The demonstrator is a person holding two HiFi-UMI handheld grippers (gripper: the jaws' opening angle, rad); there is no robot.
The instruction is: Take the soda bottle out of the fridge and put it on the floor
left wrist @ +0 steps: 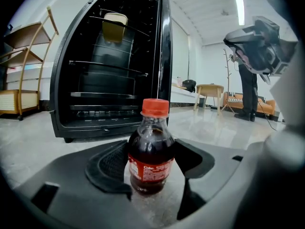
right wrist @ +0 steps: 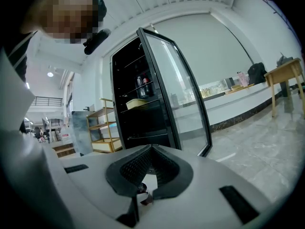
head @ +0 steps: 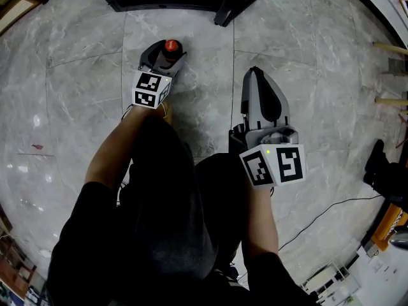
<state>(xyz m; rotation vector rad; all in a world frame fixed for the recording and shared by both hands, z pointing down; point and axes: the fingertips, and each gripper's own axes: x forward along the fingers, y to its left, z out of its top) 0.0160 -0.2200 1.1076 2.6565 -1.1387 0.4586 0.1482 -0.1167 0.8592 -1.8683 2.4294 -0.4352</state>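
1. The soda bottle is being gripped upright by the left gripper. Its pads are lying against both flanks of the dark body, below the red cap. No floor is showing between pad and bottle on either side, so the jaws are being read as clamped on it, spread wide to suit its girth.
2. The bottle's base is being presented low at the pale marble floor, just in front of the fridge. It appears to be resting on the tile, though contact under the base cannot be confirmed.
3. The upright pose is being judged deliberate: a bottle set down on its base should stand alone once it is released.
4. The fridge door is being seen wide open, and a yellow container is being noted on an upper shelf.
5. The right gripper is being carried with its jaws together and nothing between them. It is well apart from the bottle, probably to stay clear of the placement.
6. The task is being judged nearly done, with only release and withdrawal outstanding. A pad dragging on the label could tip the bottle.
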